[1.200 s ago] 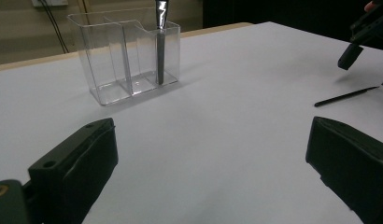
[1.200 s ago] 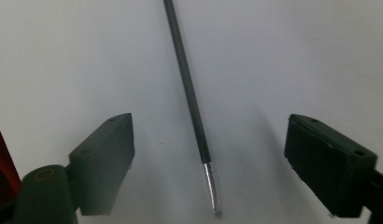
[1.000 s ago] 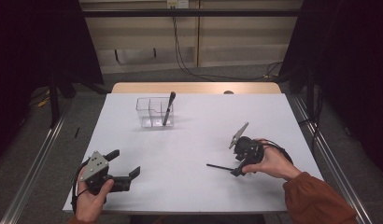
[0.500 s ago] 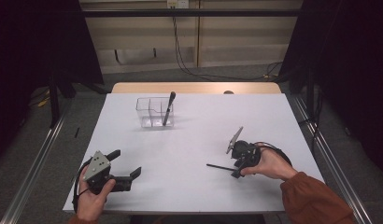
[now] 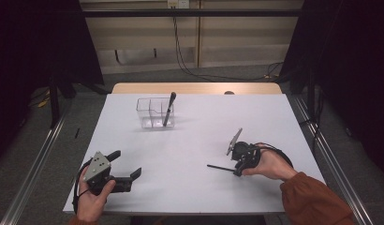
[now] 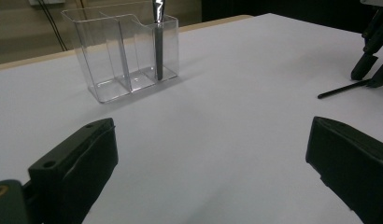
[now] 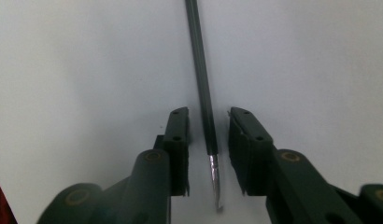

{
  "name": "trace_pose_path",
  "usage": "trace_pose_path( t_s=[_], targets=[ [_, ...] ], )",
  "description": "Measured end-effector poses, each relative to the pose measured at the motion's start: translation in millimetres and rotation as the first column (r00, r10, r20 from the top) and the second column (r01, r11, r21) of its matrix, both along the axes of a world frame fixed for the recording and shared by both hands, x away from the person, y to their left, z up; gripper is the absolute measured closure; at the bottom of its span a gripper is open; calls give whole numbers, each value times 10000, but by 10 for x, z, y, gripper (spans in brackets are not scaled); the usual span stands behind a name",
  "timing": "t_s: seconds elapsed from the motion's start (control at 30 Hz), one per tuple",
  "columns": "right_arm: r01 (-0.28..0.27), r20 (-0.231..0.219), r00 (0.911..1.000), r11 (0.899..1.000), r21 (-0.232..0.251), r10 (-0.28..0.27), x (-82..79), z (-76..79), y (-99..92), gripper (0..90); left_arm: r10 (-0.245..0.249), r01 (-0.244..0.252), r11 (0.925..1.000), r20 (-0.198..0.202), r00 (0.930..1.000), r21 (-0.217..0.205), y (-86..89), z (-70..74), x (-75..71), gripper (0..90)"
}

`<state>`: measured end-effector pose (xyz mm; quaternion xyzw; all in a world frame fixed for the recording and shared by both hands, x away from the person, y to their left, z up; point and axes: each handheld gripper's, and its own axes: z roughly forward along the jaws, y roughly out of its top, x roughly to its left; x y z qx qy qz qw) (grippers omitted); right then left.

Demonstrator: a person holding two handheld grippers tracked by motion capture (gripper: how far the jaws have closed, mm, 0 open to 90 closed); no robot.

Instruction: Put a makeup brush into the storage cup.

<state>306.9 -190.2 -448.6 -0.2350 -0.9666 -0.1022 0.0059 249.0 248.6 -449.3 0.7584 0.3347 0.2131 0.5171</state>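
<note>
- Since a second ago: your right gripper (image 5: 238, 169) has been closing its jaws around the loose black pen (image 7: 202, 88). From above, hand and pen lie where they did.
- Right jaws: narrow, one on each side of the pen. A thin gap still shows either side, so the pads do not press yet.
- Pen, location: flat on the white table (image 5: 195, 187) at about 4 o'clock, well apart from the clear organiser (image 5: 155, 112) at 11 o'clock, where a second pen (image 5: 169, 108) stands upright.
- Pen, handling: judged light, stiff and thin, with a smooth barrel likely to roll or slip. Its metal tip (image 7: 216, 179) lies between your jaws.
- Hold: take it on the black barrel just above the tip, square across.
- Left gripper (image 5: 127, 174): jaws wide, nothing between them, resting at 7 o'clock.
</note>
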Motion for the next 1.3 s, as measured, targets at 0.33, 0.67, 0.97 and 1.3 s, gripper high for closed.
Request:
trace_pose_path(
  t_s=[0.33,0.67,0.97,1.3],
  targets=[
    [-316,-177,9994,9986,-418,309,8,6,69,841,-49,49,10000,9,10000,62,-5,-2,5,23],
    [-191,-285,9994,9987,-464,178,20,2,89,866,-55,55,10000,-5,10000,46,-10,-2,6,23],
    [-284,-250,9993,9984,-481,272,19,7,90,867,-91,91,10000,-8,10000,16,-9,-3,8,23],
    [-95,-59,9999,9999,-108,95,8,81,55,867,-64,64,10000,5,10000,23,3,0,6,23]
  ],
)
